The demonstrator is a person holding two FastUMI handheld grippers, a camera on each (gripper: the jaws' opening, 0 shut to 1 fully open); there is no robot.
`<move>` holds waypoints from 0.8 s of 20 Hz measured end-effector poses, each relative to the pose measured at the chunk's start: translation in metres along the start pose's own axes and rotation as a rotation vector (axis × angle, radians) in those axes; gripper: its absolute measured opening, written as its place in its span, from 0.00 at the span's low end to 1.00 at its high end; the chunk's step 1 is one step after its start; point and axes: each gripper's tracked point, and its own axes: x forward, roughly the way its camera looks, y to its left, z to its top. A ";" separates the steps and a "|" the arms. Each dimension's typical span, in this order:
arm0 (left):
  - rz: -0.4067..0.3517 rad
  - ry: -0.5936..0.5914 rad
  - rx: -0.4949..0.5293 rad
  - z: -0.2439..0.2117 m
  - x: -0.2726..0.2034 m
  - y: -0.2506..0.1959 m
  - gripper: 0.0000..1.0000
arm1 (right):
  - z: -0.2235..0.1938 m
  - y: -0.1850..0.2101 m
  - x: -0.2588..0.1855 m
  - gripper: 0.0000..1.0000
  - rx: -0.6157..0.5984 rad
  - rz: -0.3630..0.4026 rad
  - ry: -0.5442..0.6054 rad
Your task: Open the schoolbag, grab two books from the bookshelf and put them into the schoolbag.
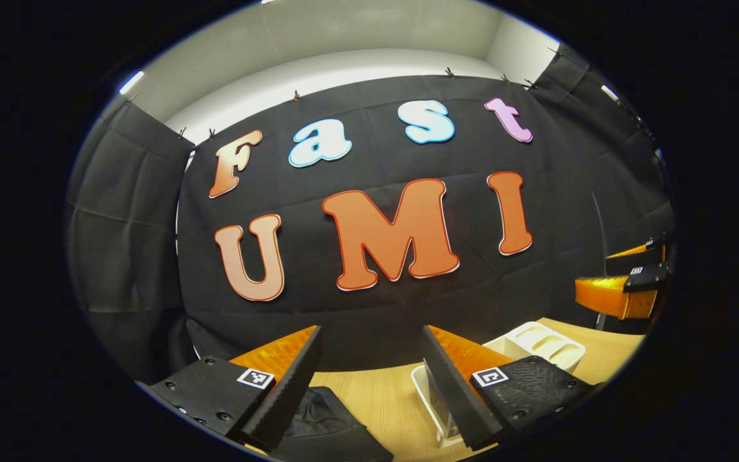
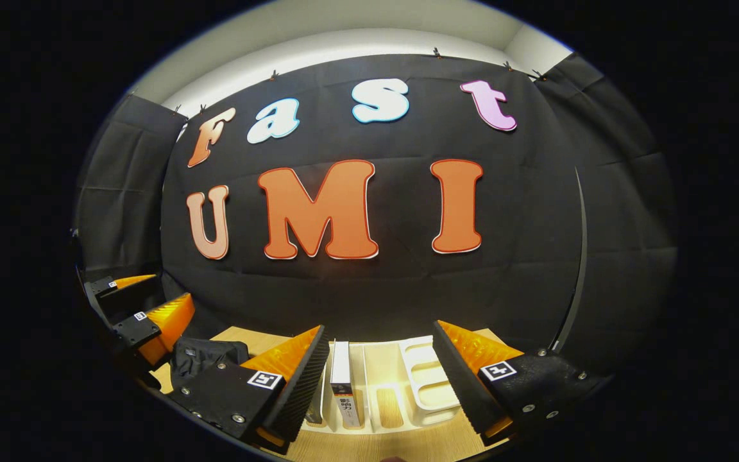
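In the left gripper view my left gripper [image 1: 371,331] is open above the wooden table [image 1: 382,398], with nothing between its fingers. The black schoolbag [image 1: 321,420] lies just below it, close to the left finger. The white bookshelf [image 1: 546,343] stands to the right. In the right gripper view my right gripper [image 2: 380,327] is open over the white bookshelf [image 2: 430,378]. A white book [image 2: 341,378] stands upright in a slot beside the gripper's left finger. The schoolbag [image 2: 206,356] lies to the left, and whether it is zipped I cannot tell.
The other gripper shows far off in each view: the right one [image 1: 623,276] at the right edge, the left one [image 2: 148,301] at the left edge, both with fingers apart. The black booth wall [image 2: 376,289] rises just behind the table.
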 end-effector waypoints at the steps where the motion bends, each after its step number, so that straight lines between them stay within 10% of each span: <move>1: -0.007 0.012 0.015 -0.008 0.000 0.000 0.96 | -0.001 -0.001 0.001 0.96 -0.003 -0.002 -0.002; 16: -0.174 0.313 0.703 -0.196 -0.046 -0.038 0.96 | -0.029 -0.023 0.009 0.96 -0.039 0.008 0.044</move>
